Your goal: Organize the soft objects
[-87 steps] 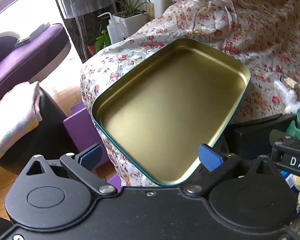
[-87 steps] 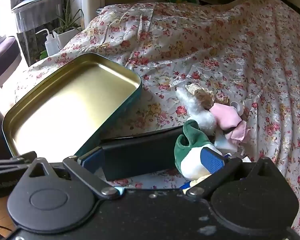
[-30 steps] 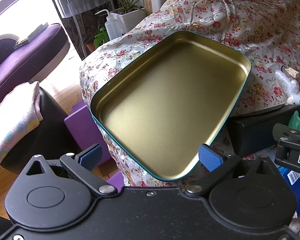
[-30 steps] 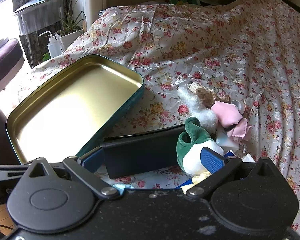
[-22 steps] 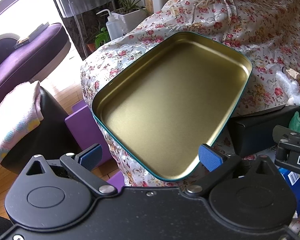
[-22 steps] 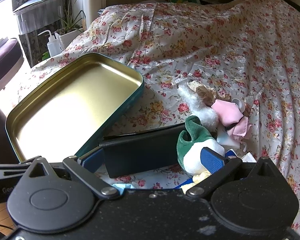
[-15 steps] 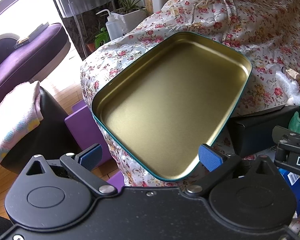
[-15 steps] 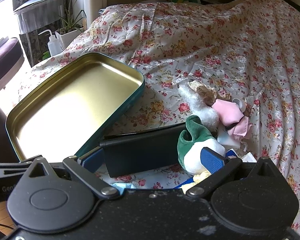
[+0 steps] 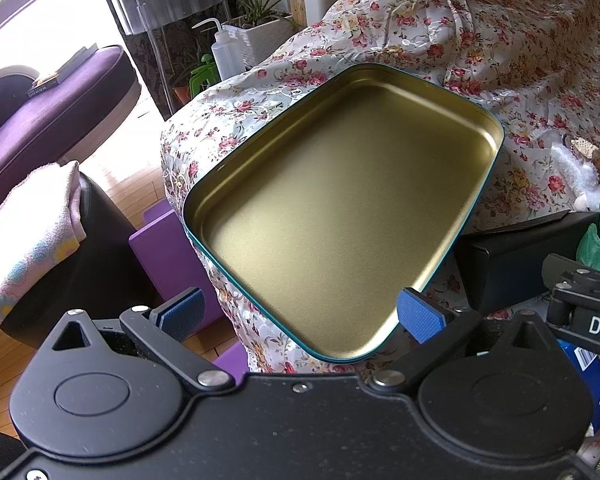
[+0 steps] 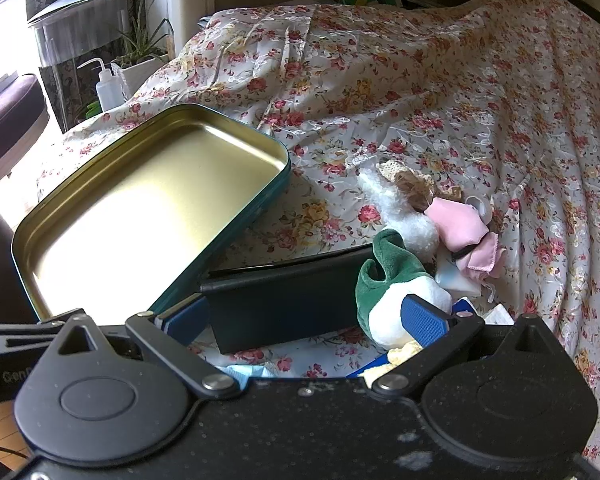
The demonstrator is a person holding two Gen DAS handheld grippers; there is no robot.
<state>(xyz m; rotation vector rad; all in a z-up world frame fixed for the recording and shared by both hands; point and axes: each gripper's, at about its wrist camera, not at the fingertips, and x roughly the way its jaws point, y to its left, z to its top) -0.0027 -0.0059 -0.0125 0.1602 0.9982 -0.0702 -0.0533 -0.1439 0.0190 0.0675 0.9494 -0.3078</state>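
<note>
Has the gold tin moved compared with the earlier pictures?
Yes. The gold tin has shifted slightly away from the black box, its far corner farther over the floral bedspread.

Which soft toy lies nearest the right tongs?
The green-and-white plush, touching the tongs' right pad; the white doll with pink cloth lies farther up the bedspread.

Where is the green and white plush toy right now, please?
In the right wrist view, the green and white plush toy lies on the floral bedspread, just right of the black box.
</note>
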